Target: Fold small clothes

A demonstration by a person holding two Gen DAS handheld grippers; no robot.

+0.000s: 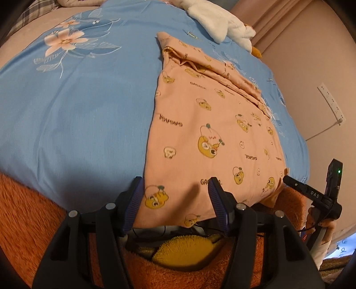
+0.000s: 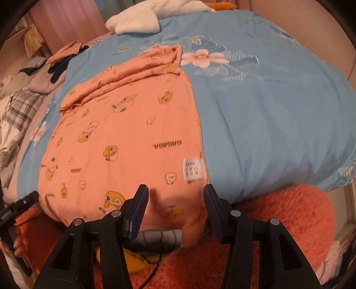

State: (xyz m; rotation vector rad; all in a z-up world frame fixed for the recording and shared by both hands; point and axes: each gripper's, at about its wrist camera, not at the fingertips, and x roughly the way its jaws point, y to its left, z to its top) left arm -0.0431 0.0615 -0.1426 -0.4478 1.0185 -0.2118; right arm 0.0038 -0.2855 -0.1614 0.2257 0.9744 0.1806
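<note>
A small pink garment (image 1: 200, 124) printed with yellow cartoon figures lies flat on a blue floral bedsheet (image 1: 77, 106), with a folded band along its far edge. Its near hem hangs over the bed's front edge. My left gripper (image 1: 175, 200) is open, its fingers either side of the near left hem corner. My right gripper (image 2: 175, 206) is open around the near right hem corner of the garment (image 2: 124, 133), below a white care label (image 2: 194, 170). The right gripper also shows at the right edge of the left wrist view (image 1: 318, 195).
An orange furry blanket (image 2: 278, 222) lies below the bed edge, with a yellow plush item (image 1: 189, 251) and cables. White plush fabric (image 1: 222, 20) sits at the bed's far end. A pile of clothes (image 2: 33, 84) lies far left. A wall with a power strip (image 1: 331, 104) stands to the right.
</note>
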